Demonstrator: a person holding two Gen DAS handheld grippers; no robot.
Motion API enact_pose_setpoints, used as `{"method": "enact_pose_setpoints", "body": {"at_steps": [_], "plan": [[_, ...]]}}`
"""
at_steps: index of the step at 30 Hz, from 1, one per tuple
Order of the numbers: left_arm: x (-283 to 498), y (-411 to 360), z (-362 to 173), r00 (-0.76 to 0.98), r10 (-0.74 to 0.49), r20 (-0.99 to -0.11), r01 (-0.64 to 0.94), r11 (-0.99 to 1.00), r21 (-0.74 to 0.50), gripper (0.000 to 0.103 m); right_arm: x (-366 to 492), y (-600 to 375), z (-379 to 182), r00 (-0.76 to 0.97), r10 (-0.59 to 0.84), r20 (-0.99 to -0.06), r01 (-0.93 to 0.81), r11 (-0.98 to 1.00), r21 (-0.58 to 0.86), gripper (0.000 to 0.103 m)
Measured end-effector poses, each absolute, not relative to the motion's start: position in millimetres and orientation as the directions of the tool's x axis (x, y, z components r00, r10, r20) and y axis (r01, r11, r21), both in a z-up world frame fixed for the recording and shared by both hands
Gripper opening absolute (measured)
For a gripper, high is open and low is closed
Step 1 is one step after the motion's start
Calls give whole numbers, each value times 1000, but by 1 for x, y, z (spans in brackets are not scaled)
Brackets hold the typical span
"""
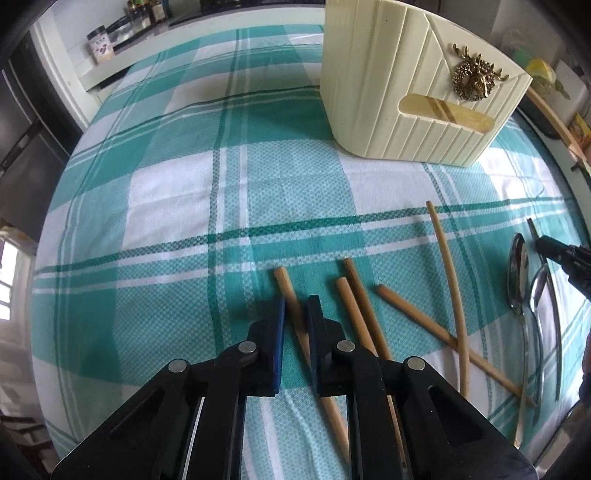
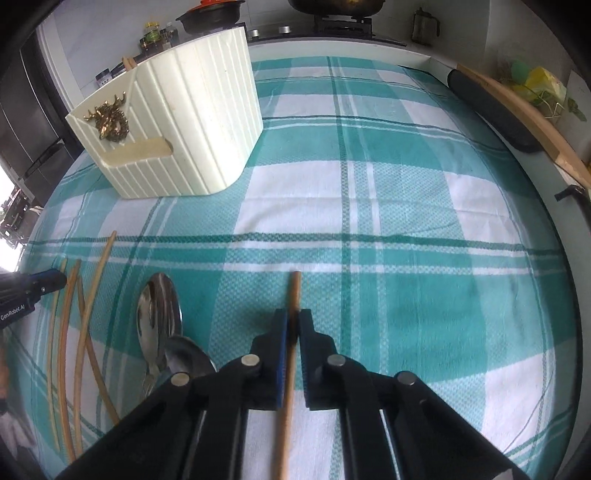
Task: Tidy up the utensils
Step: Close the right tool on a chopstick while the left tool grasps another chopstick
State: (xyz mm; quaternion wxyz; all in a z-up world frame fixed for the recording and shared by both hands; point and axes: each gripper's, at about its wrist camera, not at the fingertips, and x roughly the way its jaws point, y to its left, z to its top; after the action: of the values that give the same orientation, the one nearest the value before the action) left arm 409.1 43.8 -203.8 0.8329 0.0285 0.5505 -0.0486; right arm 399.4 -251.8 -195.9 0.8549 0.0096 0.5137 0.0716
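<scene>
A cream ribbed utensil holder with a brass ornament stands on the checked cloth; it also shows in the right wrist view. Several wooden chopsticks lie loose on the cloth. My left gripper has its jaws closed around one chopstick that lies between them. My right gripper is shut on another chopstick, which runs forward between the pads. Two metal spoons lie left of the right gripper; they also show in the left wrist view.
The teal and white checked cloth covers the table. A wooden board and a dark roll lie at the far right edge. Jars and a stove with pots stand behind the table.
</scene>
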Motion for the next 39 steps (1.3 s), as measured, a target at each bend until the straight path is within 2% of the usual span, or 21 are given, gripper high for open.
{"method": "enact_pose_setpoints", "body": {"at_steps": [6,17,19,22,25,27,28,33,37,38,39], "plan": [[400,58,-183,448,-95,-889,74,995,-68,5,384,-258,-153,548,227,-805,-133,974,184,6],[331,88,-69,663,-201,-721,93,978,-187,5,304,-262,-38,725,320,-610,-241,947,211,6],[319,91,-55,685,-219,-695,108,974,-201,5,295,-259,-30,733,324,-598,-258,946,196,6],[308,92,-47,693,-230,-684,122,971,-204,5,298,-258,-36,722,293,-626,-240,956,170,6],[305,93,-46,696,-227,-681,120,972,-202,5,325,-260,-69,651,262,-713,-202,965,169,10],[304,93,-47,697,-227,-680,120,972,-202,5,349,-263,-102,581,279,-765,-184,960,210,39],[304,93,-47,697,-225,-680,118,973,-200,5,359,-263,-117,551,283,-785,-172,959,225,42],[303,92,-47,700,-218,-681,117,975,-191,5,410,-246,-170,463,263,-846,-138,965,224,42],[304,88,-48,698,-210,-684,117,977,-181,5,437,-226,-197,417,188,-889,-137,980,143,40],[304,87,-48,698,-211,-684,118,976,-181,5,438,-222,-197,447,158,-880,-144,984,104,33],[304,86,-48,698,-212,-684,119,976,-181,5,439,-218,-197,452,124,-883,-149,987,62,6]]}}
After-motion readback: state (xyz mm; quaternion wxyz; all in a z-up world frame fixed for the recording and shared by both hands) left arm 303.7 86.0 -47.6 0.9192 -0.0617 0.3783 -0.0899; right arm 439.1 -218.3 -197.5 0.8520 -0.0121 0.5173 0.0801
